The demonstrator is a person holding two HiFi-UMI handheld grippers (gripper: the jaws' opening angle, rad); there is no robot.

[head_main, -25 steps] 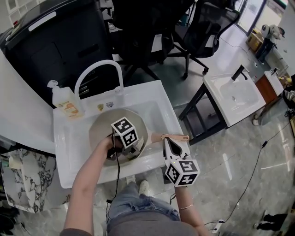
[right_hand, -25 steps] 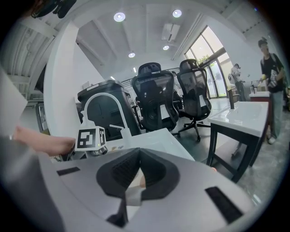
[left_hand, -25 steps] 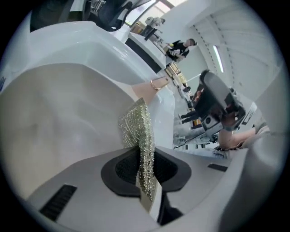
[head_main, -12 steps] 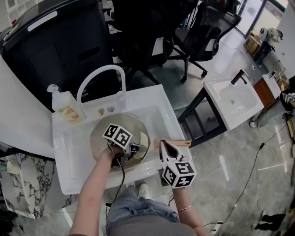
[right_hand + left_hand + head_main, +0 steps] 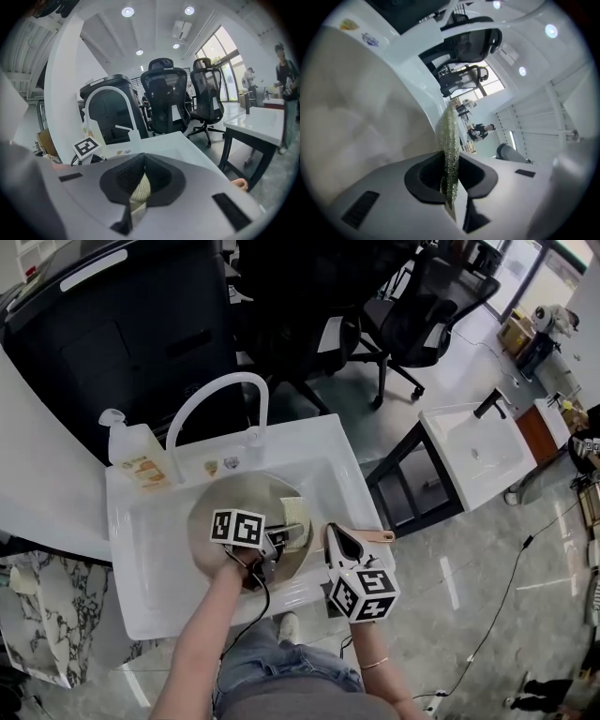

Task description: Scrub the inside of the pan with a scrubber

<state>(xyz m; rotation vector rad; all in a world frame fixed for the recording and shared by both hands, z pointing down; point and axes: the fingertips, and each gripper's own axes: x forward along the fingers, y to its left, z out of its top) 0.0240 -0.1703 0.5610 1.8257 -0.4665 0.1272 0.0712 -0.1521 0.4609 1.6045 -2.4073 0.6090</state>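
I see my left gripper (image 5: 279, 542) inside the pan (image 5: 211, 504) in the white sink (image 5: 141, 554), with a scrubber (image 5: 293, 512) at its tip. My right gripper (image 5: 336, 535) sits at the pan's handle (image 5: 380, 535).

The pan (image 5: 208, 512) is partly covered by the left gripper (image 5: 279, 540) and scrubber (image 5: 294, 512), its handle (image 5: 380, 536) by the right gripper (image 5: 336, 535)

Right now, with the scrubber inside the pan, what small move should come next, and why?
Probably sweep the left gripper leftward across the pan's inside. Its jaws are shut on the scrubber, which sits near the pan's right side, the left part bare, and the right gripper grips the handle, so the pan seems steadied.
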